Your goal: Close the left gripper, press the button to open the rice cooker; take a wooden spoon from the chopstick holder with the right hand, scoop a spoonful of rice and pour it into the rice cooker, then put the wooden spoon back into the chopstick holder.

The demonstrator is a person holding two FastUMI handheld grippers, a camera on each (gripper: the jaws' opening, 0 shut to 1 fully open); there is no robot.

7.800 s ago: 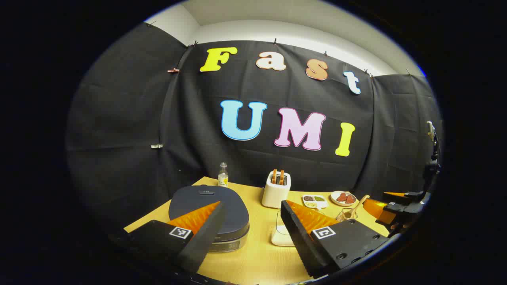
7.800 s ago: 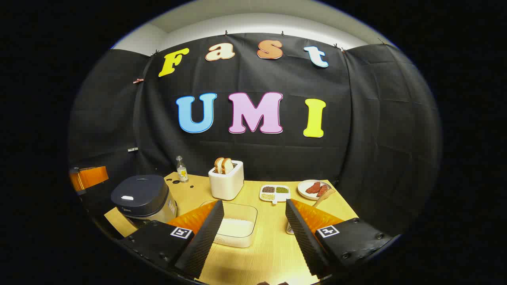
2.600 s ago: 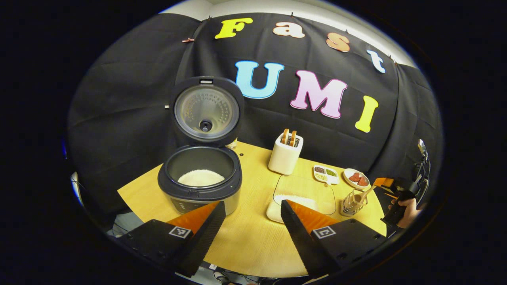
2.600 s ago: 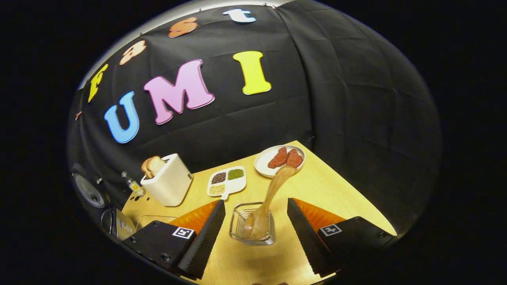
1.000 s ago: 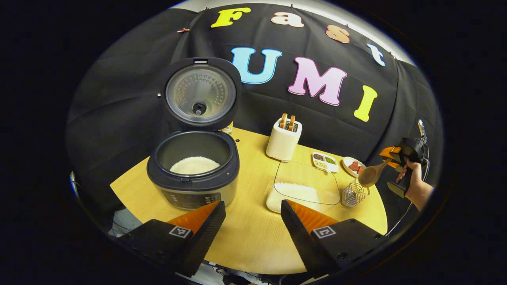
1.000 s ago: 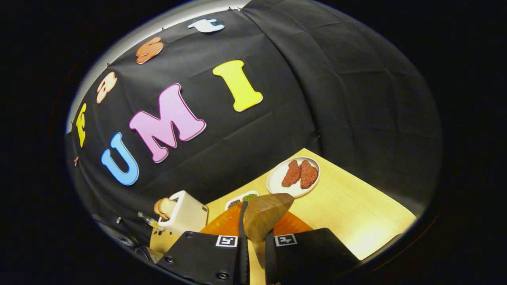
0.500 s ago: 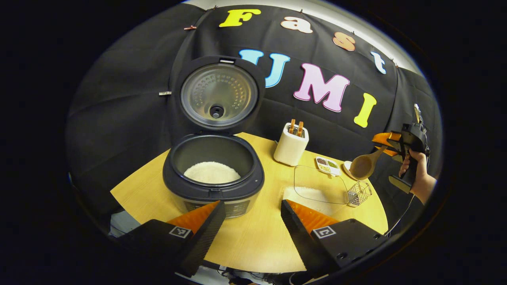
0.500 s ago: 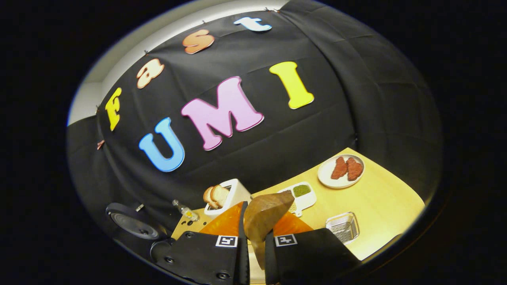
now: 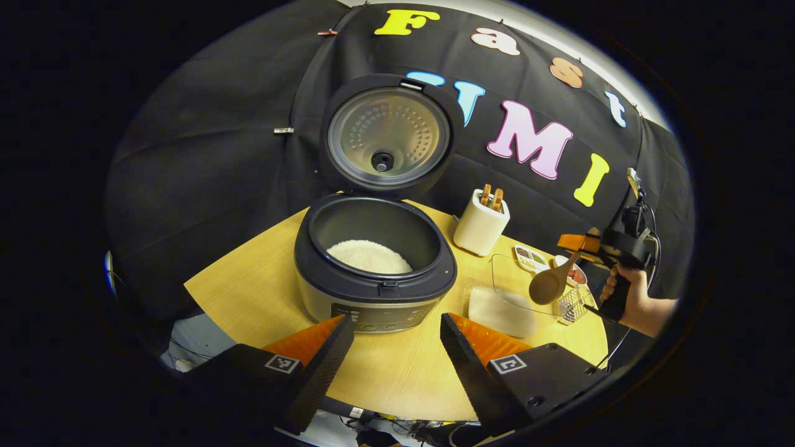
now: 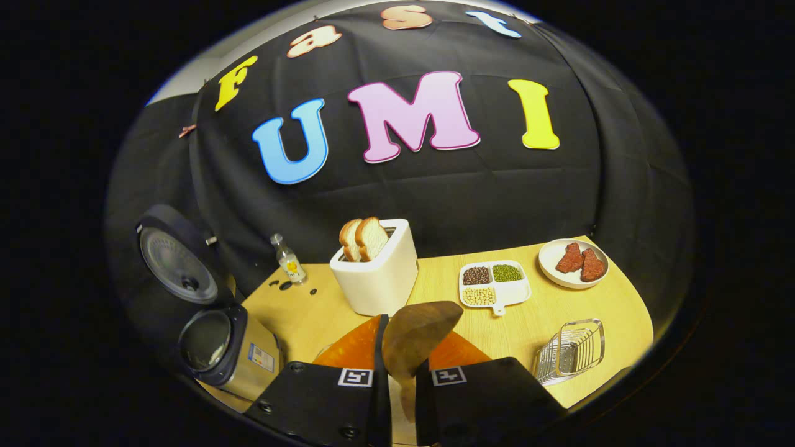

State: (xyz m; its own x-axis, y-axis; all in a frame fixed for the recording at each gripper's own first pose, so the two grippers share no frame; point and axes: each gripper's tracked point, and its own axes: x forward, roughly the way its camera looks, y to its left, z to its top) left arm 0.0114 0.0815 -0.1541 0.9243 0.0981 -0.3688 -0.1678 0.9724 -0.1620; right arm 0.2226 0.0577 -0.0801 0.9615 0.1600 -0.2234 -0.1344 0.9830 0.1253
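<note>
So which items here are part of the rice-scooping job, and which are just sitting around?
Part of the job:
- rice cooker, lid up
- wooden spoon, held by the right gripper
- rice tray
- chopstick holder
- left gripper, open

Just lying about:
- toaster with bread
- bottle
- bean dish
- plate with meat

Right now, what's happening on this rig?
A person is working two handheld grippers. The rice cooker stands open with its lid up and rice in the pot. The right gripper is shut on the wooden spoon, held above the table near the glass rice container; the chopstick holder is empty. The left gripper hovers open, holding nothing.
</note>
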